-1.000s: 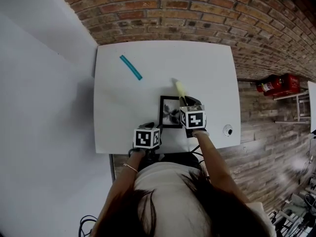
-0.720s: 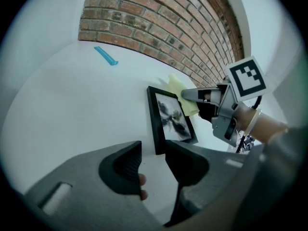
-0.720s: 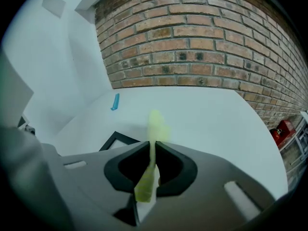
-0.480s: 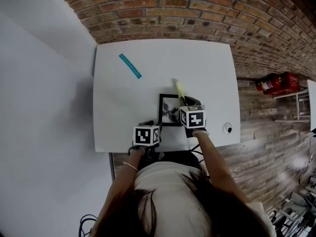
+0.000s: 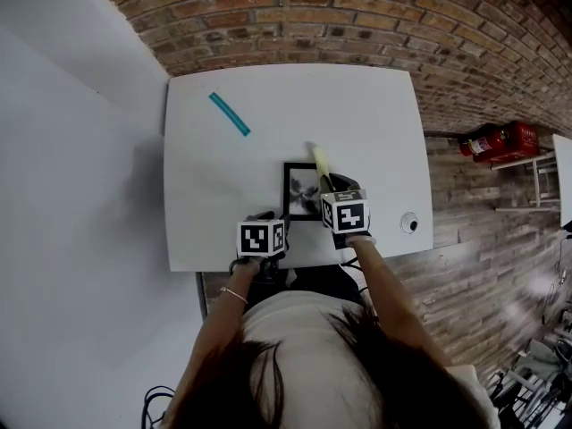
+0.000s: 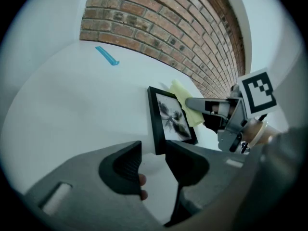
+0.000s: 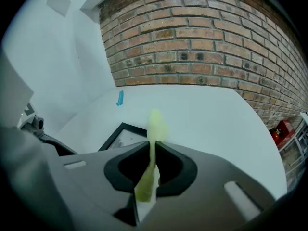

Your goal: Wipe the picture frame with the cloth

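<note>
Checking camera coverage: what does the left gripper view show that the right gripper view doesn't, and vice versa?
Left gripper view only: the right gripper from outside with its marker cube, the picture frame with its printed face, and the left gripper, jaws apart and empty.
Right gripper view only: the right jaws pinching the yellow cloth up close, and a red extinguisher at the right edge.
Both: frame, cloth, blue strip, white table, brick wall.

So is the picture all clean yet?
Done: the right gripper has the yellow cloth pinched. In hand: the cloth sits by the far corner of the picture frame. Left: the wiping itself, it seems; the left gripper is open, just short of the frame.
</note>
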Demonstrator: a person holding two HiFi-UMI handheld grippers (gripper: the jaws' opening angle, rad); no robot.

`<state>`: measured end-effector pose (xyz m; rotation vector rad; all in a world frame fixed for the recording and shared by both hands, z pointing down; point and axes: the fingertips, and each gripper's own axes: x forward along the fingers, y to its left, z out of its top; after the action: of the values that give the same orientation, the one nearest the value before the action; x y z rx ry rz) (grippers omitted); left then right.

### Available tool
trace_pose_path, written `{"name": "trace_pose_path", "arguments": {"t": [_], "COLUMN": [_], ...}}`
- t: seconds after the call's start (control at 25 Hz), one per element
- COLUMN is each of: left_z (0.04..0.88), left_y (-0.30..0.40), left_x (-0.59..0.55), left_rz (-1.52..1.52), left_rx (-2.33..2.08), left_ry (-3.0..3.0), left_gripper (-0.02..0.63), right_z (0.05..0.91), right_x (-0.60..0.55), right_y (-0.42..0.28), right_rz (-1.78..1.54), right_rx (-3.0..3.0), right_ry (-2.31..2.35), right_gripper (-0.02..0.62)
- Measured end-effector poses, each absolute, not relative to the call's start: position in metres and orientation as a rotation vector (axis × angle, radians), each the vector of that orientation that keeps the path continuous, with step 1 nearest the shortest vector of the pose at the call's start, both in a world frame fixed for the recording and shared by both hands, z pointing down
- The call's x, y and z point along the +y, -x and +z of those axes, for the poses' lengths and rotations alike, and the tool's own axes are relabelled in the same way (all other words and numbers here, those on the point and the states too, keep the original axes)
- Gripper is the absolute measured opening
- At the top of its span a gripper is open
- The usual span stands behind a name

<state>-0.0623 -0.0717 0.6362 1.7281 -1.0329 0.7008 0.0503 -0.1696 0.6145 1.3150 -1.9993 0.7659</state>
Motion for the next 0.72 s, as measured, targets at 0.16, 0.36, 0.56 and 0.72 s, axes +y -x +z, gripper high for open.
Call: {"name": "trace_pose_path", "arguments": {"t": [0.16,0.36,0.56,0.72], "left_z": [0.635,0.635,0.636,0.636], "left_y": [0.062,0.063,0.064,0.064], "left_x": [-0.072,-0.072,-0.072,-0.072], "left_rz": [0.701,0.699,0.698,0.697], "left_rx": [-1.035,-1.033,-1.034,-1.034], "left_ry": [-1.732,-1.735,-1.736,-1.739], "left_gripper": [0.16,0.16,0.158,0.158], "right_z": [0.616,0.616,0.616,0.616], "right_x": [-0.158,-0.144,-0.131,-0.119], "right_y": [-0.052,-0.052,-0.054,-0.054], "right_rz": [0.768,0.761,0.765,0.763], "right_rx": [-1.992,-1.991,-1.982,-1.98], "right_ry": [-1.311,-1.31,-1.313,-1.312], "right_gripper": [0.037,0.037,0.037,0.037]}}
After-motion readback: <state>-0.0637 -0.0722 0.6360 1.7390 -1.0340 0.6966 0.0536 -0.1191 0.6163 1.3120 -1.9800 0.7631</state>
